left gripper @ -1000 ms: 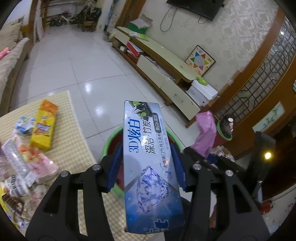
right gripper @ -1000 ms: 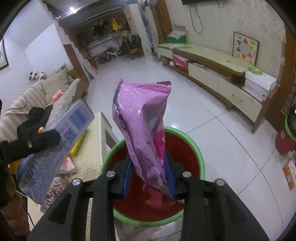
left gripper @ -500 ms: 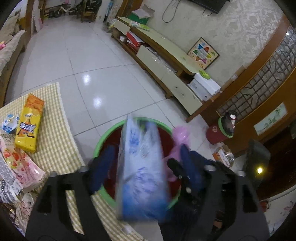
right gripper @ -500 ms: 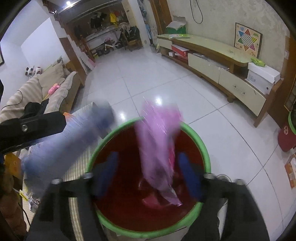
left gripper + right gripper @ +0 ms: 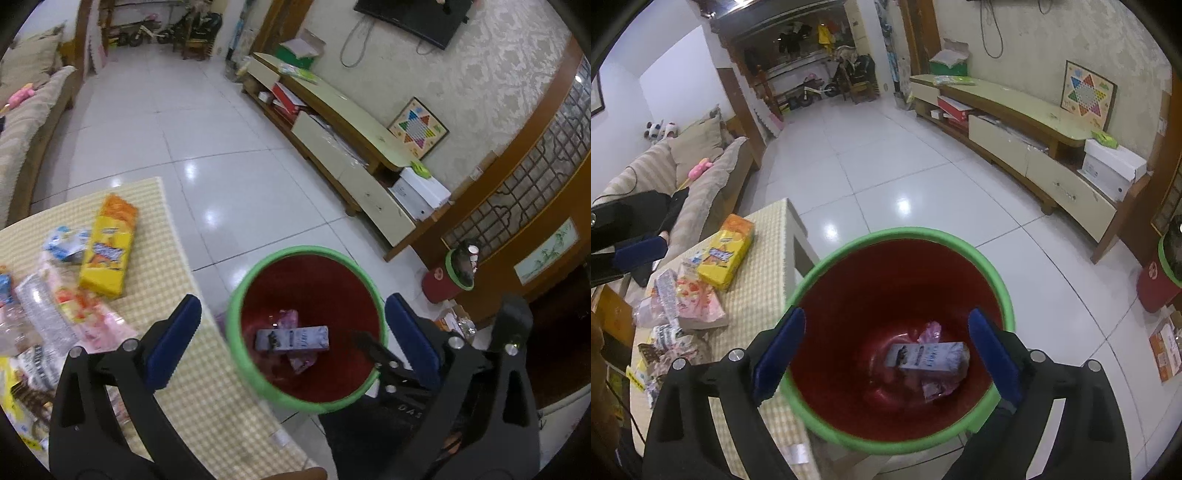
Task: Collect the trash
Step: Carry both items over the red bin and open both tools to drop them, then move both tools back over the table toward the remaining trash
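Both items have dropped since 1 second ago — the toothpaste box (image 5: 925,356) and pink wrapper (image 5: 932,332) now lie at the bottom of the red bin (image 5: 1006,295). Jaws of the left gripper (image 5: 291,341) and right gripper (image 5: 886,356) have just been opening; both stand wide and empty above the bin — 2 items collected; more trash remains on the checked table (image 5: 166,225).

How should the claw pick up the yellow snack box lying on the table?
Come from above and pinch the yellow snack box across its two long sides, near the middle. It lies flat on the checked table, long and narrow, so its short width probably fits best between the pads, and its middle looks free of the other wrappers.
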`<state>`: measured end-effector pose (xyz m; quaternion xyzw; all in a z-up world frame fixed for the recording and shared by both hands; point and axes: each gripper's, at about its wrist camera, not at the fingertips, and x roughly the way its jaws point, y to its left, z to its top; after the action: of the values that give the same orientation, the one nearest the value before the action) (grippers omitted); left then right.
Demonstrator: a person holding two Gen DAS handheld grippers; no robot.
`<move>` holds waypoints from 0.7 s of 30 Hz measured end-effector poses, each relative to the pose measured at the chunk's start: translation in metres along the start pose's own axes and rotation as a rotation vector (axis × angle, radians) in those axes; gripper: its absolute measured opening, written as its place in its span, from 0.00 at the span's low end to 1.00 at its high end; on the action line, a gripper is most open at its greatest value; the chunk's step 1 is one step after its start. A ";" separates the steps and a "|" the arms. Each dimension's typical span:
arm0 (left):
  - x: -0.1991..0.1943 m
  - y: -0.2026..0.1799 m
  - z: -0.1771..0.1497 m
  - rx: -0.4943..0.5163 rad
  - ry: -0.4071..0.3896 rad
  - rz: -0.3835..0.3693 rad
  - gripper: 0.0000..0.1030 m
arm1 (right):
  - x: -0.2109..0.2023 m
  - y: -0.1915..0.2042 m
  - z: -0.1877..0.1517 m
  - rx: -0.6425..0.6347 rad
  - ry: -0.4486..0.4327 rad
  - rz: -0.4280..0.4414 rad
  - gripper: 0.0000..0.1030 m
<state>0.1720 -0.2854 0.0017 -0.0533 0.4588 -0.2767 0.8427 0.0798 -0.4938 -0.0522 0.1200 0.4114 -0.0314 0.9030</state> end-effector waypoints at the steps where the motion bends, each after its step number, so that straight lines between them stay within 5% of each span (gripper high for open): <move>1: -0.007 0.004 -0.002 -0.004 -0.007 0.012 0.95 | -0.003 0.005 0.001 -0.008 -0.002 0.002 0.85; 21: -0.163 0.158 -0.098 -0.204 -0.083 0.246 0.95 | -0.037 0.164 -0.028 -0.217 0.008 0.141 0.88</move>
<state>0.0900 -0.0522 0.0123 -0.0931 0.4523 -0.1208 0.8787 0.0604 -0.3298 -0.0107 0.0504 0.4065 0.0775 0.9090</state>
